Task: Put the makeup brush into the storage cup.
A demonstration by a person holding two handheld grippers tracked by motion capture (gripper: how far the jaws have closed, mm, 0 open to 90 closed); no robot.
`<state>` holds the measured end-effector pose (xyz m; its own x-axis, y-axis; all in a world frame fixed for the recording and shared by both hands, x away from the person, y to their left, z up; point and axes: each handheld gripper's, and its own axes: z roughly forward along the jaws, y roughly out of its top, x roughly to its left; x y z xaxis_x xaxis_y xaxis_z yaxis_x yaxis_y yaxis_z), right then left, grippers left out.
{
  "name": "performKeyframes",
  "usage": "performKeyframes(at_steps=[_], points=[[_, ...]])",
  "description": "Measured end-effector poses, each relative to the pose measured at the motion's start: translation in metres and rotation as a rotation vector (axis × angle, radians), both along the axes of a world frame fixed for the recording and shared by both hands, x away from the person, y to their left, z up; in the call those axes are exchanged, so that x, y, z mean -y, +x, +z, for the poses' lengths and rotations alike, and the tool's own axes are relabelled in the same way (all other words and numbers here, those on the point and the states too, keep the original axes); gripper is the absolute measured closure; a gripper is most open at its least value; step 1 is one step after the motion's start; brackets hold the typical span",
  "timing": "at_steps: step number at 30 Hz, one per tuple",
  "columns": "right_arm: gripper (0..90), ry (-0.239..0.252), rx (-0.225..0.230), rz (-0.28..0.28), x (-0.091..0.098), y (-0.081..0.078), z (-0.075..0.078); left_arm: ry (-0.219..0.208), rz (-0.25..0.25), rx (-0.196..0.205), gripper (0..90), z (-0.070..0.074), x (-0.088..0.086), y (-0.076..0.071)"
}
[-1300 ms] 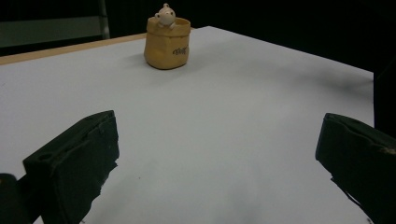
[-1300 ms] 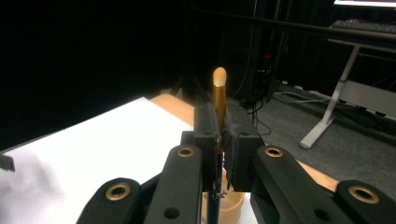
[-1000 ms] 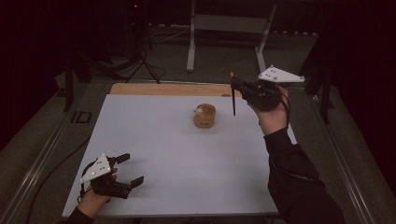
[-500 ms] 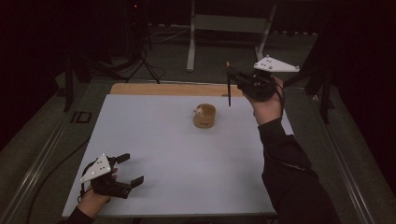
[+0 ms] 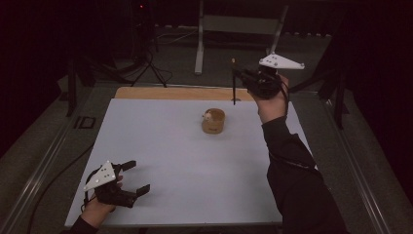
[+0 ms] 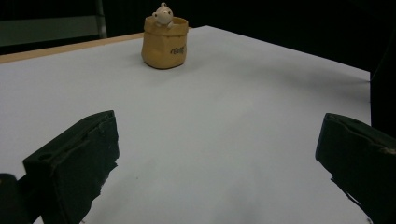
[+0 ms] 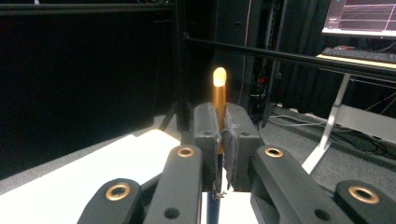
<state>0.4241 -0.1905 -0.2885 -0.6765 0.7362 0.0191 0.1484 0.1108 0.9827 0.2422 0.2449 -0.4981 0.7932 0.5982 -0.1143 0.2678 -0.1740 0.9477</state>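
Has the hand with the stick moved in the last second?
Yes. The right tongs, shut on the thin stick, have drifted left along the table's far edge and slightly up, closer to the little tan pot.

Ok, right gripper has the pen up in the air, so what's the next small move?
Probably carry the pen left and toward the person until it hangs over the small pot. The right gripper holds it upright, clamped mid-shaft, beyond and to the right of the pot. The left gripper rests open at the near corner.
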Motion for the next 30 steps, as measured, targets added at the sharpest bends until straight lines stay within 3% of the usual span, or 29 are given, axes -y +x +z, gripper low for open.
performKeyframes(at_steps=[17,23,30], points=[[84.6,0.043,0.015,-0.018,-0.018,0.022,-0.013,-0.009,-0.003,-0.004,0.6,0.000,-0.001,0.000],[84.6,0.058,0.052,-0.022,-0.024,0.026,-0.017,-0.003,-0.011,-0.009,0.6,0.000,0.000,0.000],[84.6,0.069,0.044,-0.028,-0.027,0.032,-0.021,-0.002,-0.013,-0.009,0.6,0.000,0.000,0.000]])
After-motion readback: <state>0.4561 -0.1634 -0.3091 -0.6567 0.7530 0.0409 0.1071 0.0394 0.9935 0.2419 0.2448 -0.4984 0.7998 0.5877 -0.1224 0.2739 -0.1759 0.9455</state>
